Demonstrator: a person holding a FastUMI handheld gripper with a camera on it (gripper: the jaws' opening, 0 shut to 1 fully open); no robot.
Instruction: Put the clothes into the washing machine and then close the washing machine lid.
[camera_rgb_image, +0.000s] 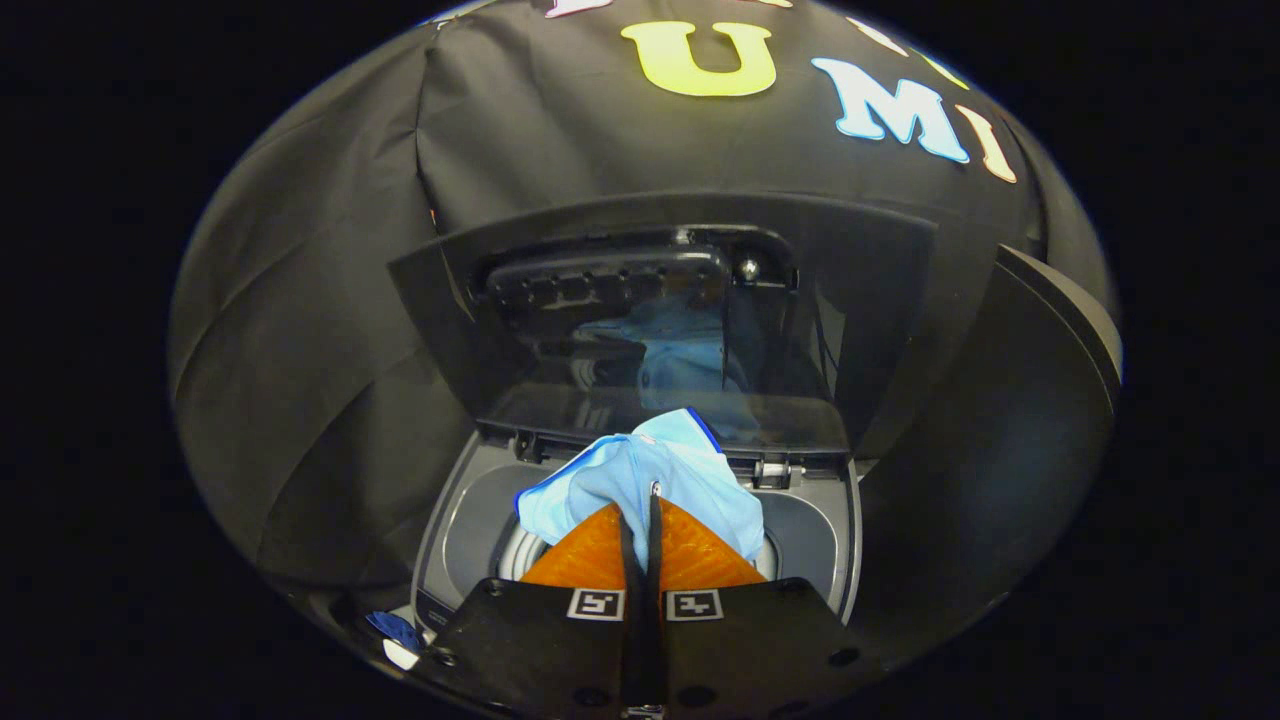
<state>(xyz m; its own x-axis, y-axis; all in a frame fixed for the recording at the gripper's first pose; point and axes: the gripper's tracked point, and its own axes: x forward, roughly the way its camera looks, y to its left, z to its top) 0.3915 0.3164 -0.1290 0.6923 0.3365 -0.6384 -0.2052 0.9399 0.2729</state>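
Light-blue fabric, a crumpled garment with a darker blue trim (650, 470), is bunched right at my fingertips, pinched tight in my gripper (655, 492), whose fingers are pressed almost together on a fold of it. I'm holding it over the round drum opening of the grey top-loading washing machine (470, 510), with the dark glossy lid (640, 330) standing open beyond. My worry: let go too near the rim and a sleeve drapes over the edge, so the lid catches cloth when it comes down.
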